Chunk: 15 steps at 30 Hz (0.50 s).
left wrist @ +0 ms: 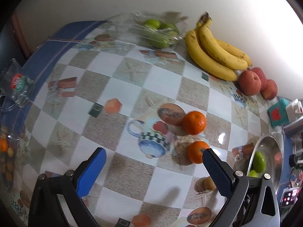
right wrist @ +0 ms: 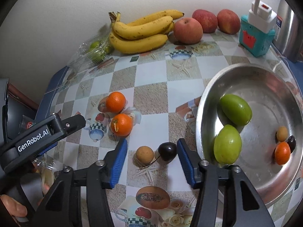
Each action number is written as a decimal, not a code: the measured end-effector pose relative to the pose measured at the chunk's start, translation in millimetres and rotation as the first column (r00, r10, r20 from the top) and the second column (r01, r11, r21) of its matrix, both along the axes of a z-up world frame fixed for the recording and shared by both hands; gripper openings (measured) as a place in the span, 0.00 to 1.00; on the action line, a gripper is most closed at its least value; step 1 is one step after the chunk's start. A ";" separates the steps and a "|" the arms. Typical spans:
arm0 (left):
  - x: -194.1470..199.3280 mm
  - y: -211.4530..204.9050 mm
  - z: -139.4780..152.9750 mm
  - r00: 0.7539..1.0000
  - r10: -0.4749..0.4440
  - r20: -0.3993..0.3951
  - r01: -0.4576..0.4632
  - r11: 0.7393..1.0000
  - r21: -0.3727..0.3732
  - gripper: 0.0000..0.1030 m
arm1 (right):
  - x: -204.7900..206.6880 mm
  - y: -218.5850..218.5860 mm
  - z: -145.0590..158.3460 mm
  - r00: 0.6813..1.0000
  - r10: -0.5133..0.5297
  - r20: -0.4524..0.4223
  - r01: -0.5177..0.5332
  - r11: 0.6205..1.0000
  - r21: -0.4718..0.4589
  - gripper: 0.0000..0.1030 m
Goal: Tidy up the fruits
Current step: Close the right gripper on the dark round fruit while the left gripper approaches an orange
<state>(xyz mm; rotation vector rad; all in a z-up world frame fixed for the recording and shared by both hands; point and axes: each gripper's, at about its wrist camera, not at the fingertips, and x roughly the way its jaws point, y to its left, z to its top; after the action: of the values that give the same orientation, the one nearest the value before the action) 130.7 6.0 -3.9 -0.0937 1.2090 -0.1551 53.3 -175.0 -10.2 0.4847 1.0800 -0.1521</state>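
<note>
— Checkered tablecloth (right wrist: 149, 92) with printed cups and fruit covers your table, which sits against a white wall. What's in the containers?

— Your steel bowl (right wrist: 210, 87) on the right holds two green fruits (right wrist: 235, 108), a small orange (right wrist: 282, 153), a tan round fruit (right wrist: 282, 134) and a dark one (right wrist: 291, 142). At the back a clear plastic tray (left wrist: 178, 36) holds more green fruit.

— And loose on the cloth?

— Bananas (right wrist: 140, 30) and three apples (right wrist: 187, 30) lie along the wall, beside a teal box (right wrist: 254, 37). Two oranges (right wrist: 121, 124) touch each other mid-table.

— My right gripper (right wrist: 151, 160)?

— Its blue fingers (right wrist: 119, 162) stand part-way apart, pressing on nothing. A tan longan (right wrist: 144, 155) and a dark cherry (right wrist: 167, 152) lie between them; the cherry is just beside the right-hand finger, and whether they touch is unclear.

— The left gripper (left wrist: 154, 170)?

— Wide apart and empty. The nearer orange sits just beside its right fingertip, and the bowl rim is close behind that finger
</note>
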 end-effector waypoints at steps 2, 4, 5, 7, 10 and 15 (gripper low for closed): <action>0.7 -4.5 -5.2 1.000 -0.017 -0.018 0.017 1.000 -0.021 0.99 | 0.1 -1.6 -2.9 1.000 -0.008 -0.008 0.008 1.000 0.002 0.52; 1.8 -10.2 -11.6 0.999 -0.033 -0.038 0.032 0.999 -0.036 0.99 | 0.4 -3.3 -5.8 1.000 -0.013 -0.019 0.014 1.000 0.006 0.52; 2.1 -13.6 -13.8 0.998 -0.046 -0.041 0.044 0.998 -0.037 0.99 | 0.5 -3.7 -6.9 1.000 -0.015 -0.022 0.015 1.000 0.005 0.51; 2.1 -19.0 -15.7 0.997 -0.065 -0.039 0.063 0.997 -0.036 0.97 | 0.6 -4.7 -9.4 0.999 -0.018 -0.030 0.019 1.000 0.007 0.50; 2.8 -25.7 -15.7 0.996 -0.090 -0.028 0.089 0.995 -0.050 0.93 | 1.8 -5.8 -12.3 0.999 -0.023 -0.042 0.024 1.000 0.009 0.49; 5.9 -33.1 -17.9 0.992 -0.121 -0.022 0.119 0.990 -0.074 0.86 | 3.8 -6.5 -15.6 0.998 -0.032 -0.054 0.033 0.999 0.008 0.45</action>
<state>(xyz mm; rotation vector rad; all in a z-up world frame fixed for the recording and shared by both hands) 136.6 -27.1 -21.8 -0.0866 1.2356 -0.3047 57.1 -181.5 -25.8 0.5091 1.1261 -0.1897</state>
